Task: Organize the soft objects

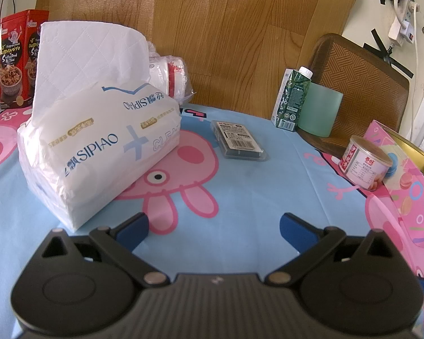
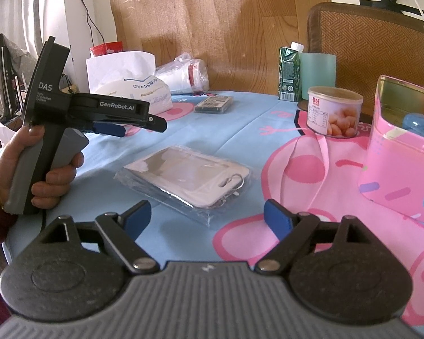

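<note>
Left wrist view: left gripper [image 1: 213,226] hangs low over the desk [image 1: 282,186] with its jaws spread wide, nothing between them. Tissue pack [image 1: 99,144], the obvious soft thing, sits just left of and beyond that gripper, one sheet standing up out of the top.

Right gripper [image 2: 207,217] is also spread wide and empty; a clear-wrapped card holder pack [image 2: 189,180] lies right in front of its fingertips, not touched.

Risks (my read, not seen):
- Pinching the tissue pack by the loose sheet would pull out one tissue instead of lifting the pack.
- Squeezing the pack hard could crush it, or the slick wrap could let it slip.
- Swinging the pack right could knock the small can [image 2: 334,111] or the carton [image 1: 292,99], both upright near the far right edge.
- Card holder pack is glossy and flat on the cloth, so the fingers may skid over it.

Containers:
- Pink tin [image 2: 401,141] at right, open top, gold inside; something blue shows in it, can't tell what.
- Red snack box [image 1: 19,59] far left, closed.
- Green cup [image 1: 319,110] behind the carton; contents not visible.
- Small can has its lid on.
</note>
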Motion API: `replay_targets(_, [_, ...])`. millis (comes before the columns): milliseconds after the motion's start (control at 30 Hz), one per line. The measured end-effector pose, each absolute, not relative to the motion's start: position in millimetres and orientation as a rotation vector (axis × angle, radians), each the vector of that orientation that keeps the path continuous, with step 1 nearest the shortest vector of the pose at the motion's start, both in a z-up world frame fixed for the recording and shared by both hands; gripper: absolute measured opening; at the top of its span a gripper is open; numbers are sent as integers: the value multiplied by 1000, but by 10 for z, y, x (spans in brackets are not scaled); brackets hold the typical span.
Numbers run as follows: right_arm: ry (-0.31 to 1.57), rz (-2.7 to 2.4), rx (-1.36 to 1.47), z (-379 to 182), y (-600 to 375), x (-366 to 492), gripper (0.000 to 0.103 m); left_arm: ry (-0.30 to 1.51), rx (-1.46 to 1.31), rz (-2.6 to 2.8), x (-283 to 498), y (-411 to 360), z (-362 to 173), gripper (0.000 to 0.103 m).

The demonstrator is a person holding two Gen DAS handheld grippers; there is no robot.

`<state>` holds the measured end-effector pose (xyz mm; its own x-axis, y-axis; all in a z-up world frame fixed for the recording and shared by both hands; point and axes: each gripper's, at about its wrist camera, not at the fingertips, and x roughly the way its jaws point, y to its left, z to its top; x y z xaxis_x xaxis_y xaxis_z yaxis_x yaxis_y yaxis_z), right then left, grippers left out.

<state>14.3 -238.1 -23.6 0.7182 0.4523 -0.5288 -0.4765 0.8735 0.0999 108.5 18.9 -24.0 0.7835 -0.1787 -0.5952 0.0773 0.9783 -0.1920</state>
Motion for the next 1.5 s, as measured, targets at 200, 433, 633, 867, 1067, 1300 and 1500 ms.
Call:
replay_targets(200, [573,514,-43,-234,-2384,144,89,657,-161,-139,1084,189,-239,103])
replay_targets(433, [574,518,-32,-233,-2396,148,89,657,-161,-139,1084,189,-239,103])
replay_targets(633, [574,518,-28,-232,-2397,145,89,657,-161,-139,1082,190,-239,103])
replay_targets(867, [574,517,-28,-231,-2396,143,89,657,-162,-140,1080,190,-238,103])
replay_targets(1067, [575,518,-27,-230,-2396,143,89,657,-162,-140,1077,188,-239,103])
replay_targets(1300, [575,517,-26,-229,-2395,141,89,657,-162,-140,1079,191,-238,103])
replay_targets(1500, [575,516,-26,-230,-2394,141,89,658,-158,-141,1081,180,-232,103])
